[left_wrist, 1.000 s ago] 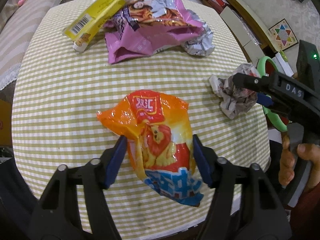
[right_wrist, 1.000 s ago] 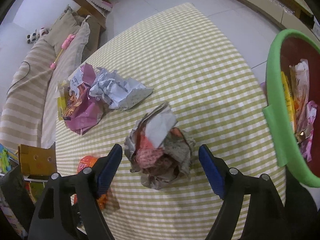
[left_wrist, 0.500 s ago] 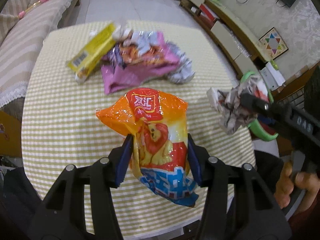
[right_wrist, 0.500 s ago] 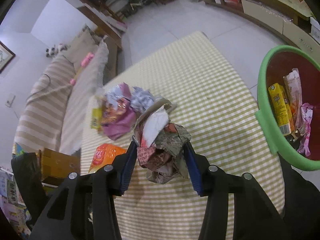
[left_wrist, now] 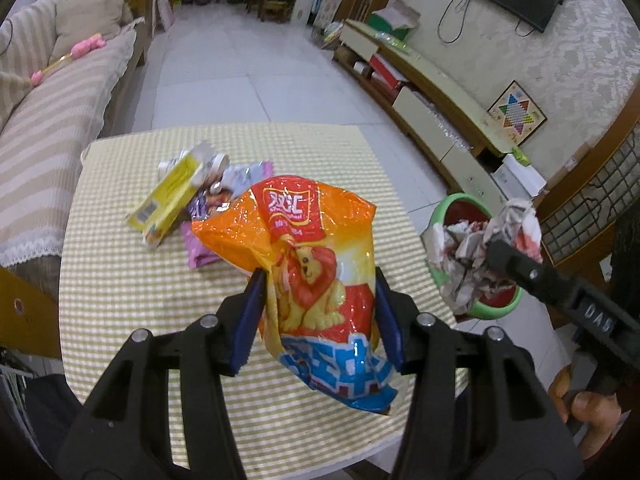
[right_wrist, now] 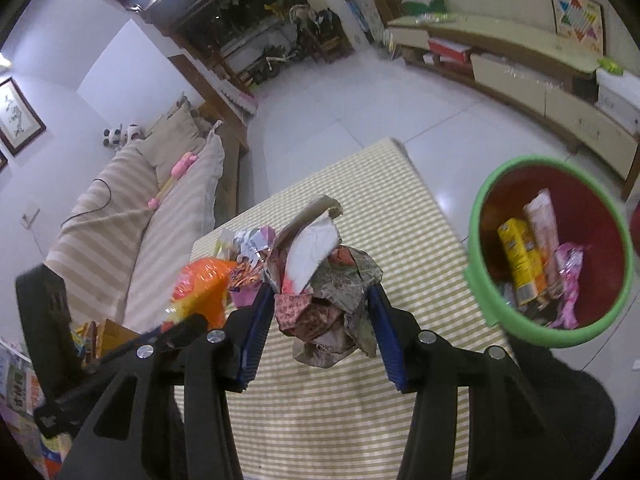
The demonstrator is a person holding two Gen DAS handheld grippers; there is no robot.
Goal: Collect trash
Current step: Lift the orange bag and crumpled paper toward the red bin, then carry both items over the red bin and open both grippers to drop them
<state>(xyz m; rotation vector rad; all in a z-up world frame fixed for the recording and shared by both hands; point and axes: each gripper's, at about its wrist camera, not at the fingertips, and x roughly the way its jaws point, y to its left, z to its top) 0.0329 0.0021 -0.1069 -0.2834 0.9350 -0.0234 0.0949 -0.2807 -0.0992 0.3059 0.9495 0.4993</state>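
Observation:
My left gripper point(left_wrist: 318, 312) is shut on an orange snack bag point(left_wrist: 316, 264) with a lion picture, held up above the checked table point(left_wrist: 120, 280). My right gripper point(right_wrist: 320, 324) is shut on a crumpled paper ball point(right_wrist: 324, 280), also lifted off the table. In the left wrist view the right gripper and its paper ball point(left_wrist: 476, 256) show at the right, in front of the bin. The green-rimmed red bin point(right_wrist: 480, 240) stands on the floor right of the table with several wrappers inside. The orange bag point(right_wrist: 204, 292) shows at the left of the right wrist view.
A yellow box point(left_wrist: 168, 196), a pink wrapper point(left_wrist: 200, 248) and crumpled foil lie together on the far part of the table. A striped sofa point(left_wrist: 48, 128) runs along the left. A low TV cabinet point(left_wrist: 432, 96) lines the right wall. A hand point(left_wrist: 580, 396) holds the right gripper's handle.
Both grippers closed on their trash and rose off the table: the left with the orange bag, the right with the paper ball. The views now tilt up toward the room.

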